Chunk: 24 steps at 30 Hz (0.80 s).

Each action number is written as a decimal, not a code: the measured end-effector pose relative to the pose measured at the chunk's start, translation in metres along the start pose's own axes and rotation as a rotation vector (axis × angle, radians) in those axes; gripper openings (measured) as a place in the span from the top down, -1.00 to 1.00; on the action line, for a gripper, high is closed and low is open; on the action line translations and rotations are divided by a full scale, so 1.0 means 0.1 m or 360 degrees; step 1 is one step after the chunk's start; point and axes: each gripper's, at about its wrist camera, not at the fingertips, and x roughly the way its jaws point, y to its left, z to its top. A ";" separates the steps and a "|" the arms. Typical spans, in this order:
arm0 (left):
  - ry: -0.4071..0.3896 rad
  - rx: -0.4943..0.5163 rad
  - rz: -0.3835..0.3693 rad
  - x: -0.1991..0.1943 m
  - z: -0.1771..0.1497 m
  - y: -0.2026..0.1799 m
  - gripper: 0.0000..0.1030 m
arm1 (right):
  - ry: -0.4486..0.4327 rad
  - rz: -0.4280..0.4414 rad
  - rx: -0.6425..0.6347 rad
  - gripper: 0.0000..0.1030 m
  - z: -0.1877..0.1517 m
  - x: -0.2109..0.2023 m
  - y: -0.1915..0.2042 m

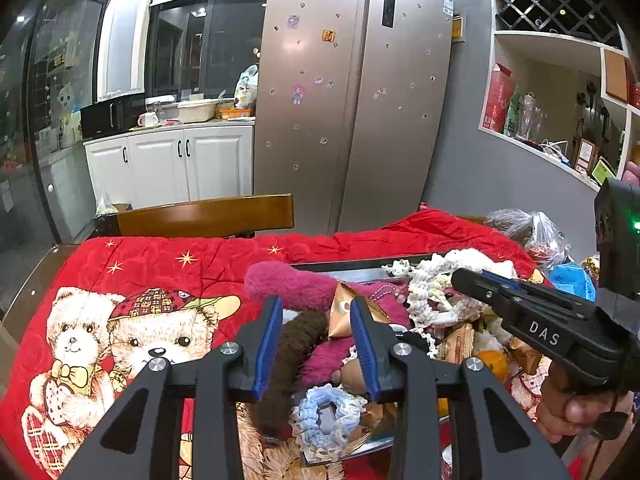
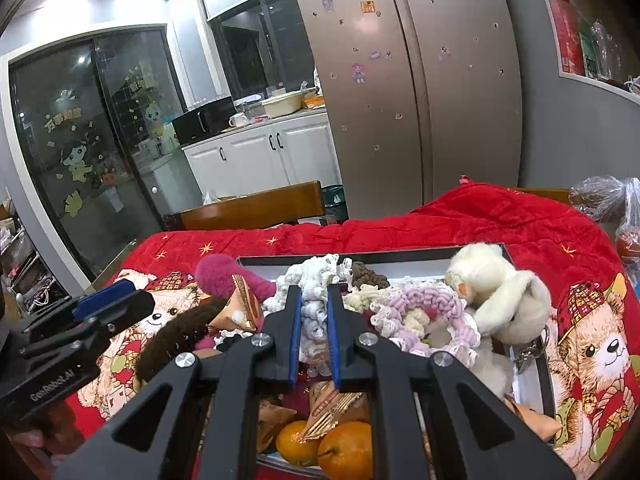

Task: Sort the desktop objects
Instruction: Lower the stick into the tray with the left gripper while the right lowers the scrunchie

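A dark-rimmed tray (image 2: 400, 258) on a red bear blanket (image 1: 160, 272) is heaped with soft things. My right gripper (image 2: 314, 308) is shut on a white crochet scrunchie (image 2: 316, 280) above the heap; in the left wrist view, the right gripper (image 1: 460, 278) points in from the right. My left gripper (image 1: 316, 312) stands open over the tray's left end. A gold triangular packet (image 1: 344, 312) and a brown plush piece (image 1: 296, 344) lie beneath its gap, and neither pad presses on them. A magenta plush (image 1: 288, 284) lies just beyond, and a blue scrunchie (image 1: 328, 416) below.
Two oranges (image 2: 344, 452) and more gold packets lie at the tray's near end. A white plush toy (image 2: 496, 300) and a pink crochet scrunchie (image 2: 424, 308) fill its right side. A wooden chair back (image 1: 204, 216) stands behind the table, with plastic bags (image 1: 532, 232) at far right.
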 end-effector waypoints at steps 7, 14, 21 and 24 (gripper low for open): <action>0.0050 -0.0029 -0.0017 0.07 -0.02 0.02 0.30 | 0.0000 0.0002 -0.0012 0.76 -0.01 -0.02 0.03; 0.0063 -0.0024 -0.0021 0.09 -0.04 0.03 0.30 | 0.0021 0.0010 -0.0016 0.76 -0.04 0.01 0.04; 0.0044 -0.0048 0.0012 0.04 0.05 0.19 0.30 | 0.0026 0.0007 -0.0018 0.76 -0.06 -0.01 0.07; 0.0029 -0.0130 0.0024 -0.01 0.11 0.38 0.30 | 0.0029 0.0006 -0.0027 0.76 -0.08 -0.01 0.10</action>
